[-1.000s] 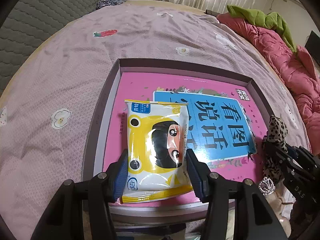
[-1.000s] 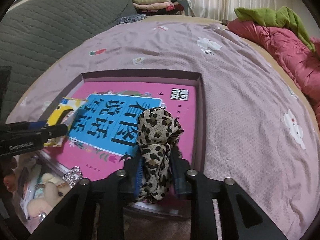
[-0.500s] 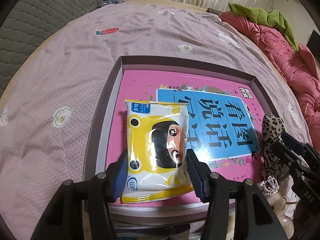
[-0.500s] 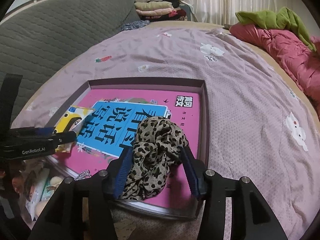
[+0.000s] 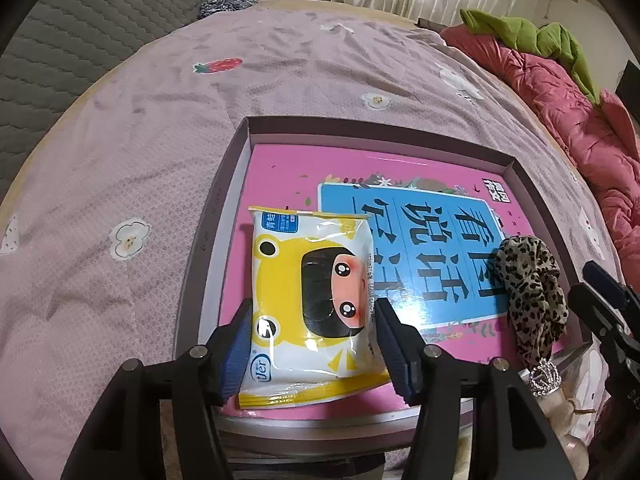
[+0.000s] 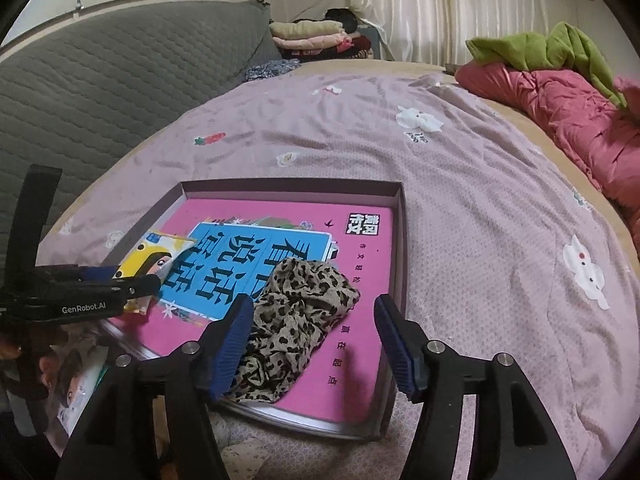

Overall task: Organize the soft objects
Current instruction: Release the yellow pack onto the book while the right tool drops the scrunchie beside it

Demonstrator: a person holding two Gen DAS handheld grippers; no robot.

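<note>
A shallow box (image 5: 244,148) on the bed holds a pink and blue book (image 5: 432,240). A yellow cartoon wipes pack (image 5: 312,300) lies on the book's left part. My left gripper (image 5: 314,340) has its jaws on both sides of the pack's near end, closed on it. A leopard-print scrunchie (image 6: 300,316) lies on the book's near right part, also in the left wrist view (image 5: 532,288). My right gripper (image 6: 314,344) is open, its left finger (image 6: 230,344) touching the scrunchie, the right finger apart from it.
The bed has a mauve cover (image 6: 460,184) with flower patches. A red quilt (image 6: 576,112) with a green cloth lies at the right. A grey sofa (image 6: 100,80) and folded clothes stand behind. A plush toy with a small crown (image 5: 546,376) sits below the box's near edge.
My right gripper has opened and released the leopard scrunchie, which spread out onto the book. The left gripper stays closed on the wipes pack.
</note>
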